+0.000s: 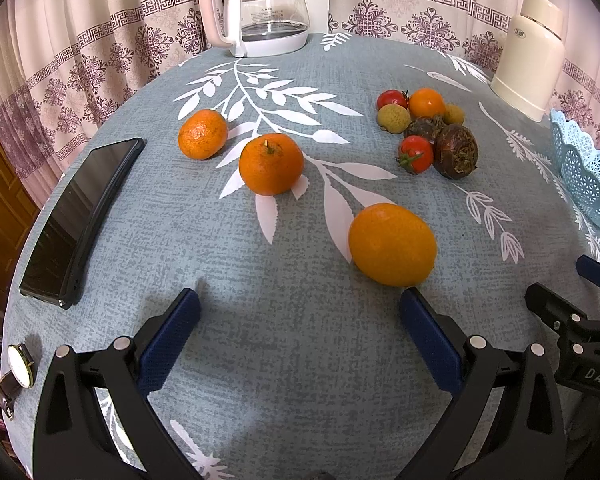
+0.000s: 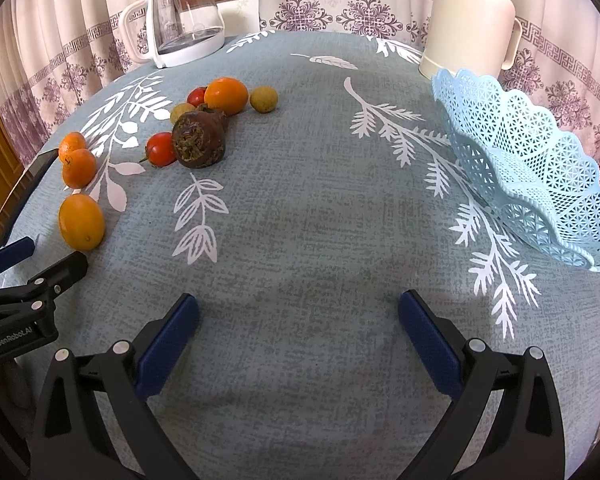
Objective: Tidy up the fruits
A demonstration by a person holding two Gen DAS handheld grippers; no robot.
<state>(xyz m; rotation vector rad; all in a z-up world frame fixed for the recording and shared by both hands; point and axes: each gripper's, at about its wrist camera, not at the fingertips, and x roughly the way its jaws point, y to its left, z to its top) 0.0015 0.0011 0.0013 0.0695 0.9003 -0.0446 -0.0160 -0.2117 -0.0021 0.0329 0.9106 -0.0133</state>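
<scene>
Three oranges lie loose on the tablecloth in the left wrist view: a near one [image 1: 392,245], a middle one [image 1: 271,164] and a far one [image 1: 203,134]. Further right is a cluster: a small orange [image 1: 426,102], red cherry tomatoes [image 1: 416,155], yellowish longans [image 1: 393,118] and dark brown water chestnuts [image 1: 455,151]. My left gripper [image 1: 300,306] is open just short of the near orange, whose right side sits above the right fingertip. My right gripper [image 2: 298,310] is open over bare cloth. The light blue lattice basket [image 2: 540,168] stands empty to its right.
A black phone [image 1: 80,220] and a wristwatch [image 1: 18,368] lie at the table's left edge. A glass kettle [image 1: 260,8] stands at the back, a cream thermos jug [image 2: 468,20] at the back right. Patterned curtains hang behind. The right gripper's body [image 1: 572,328] shows at the left view's right edge.
</scene>
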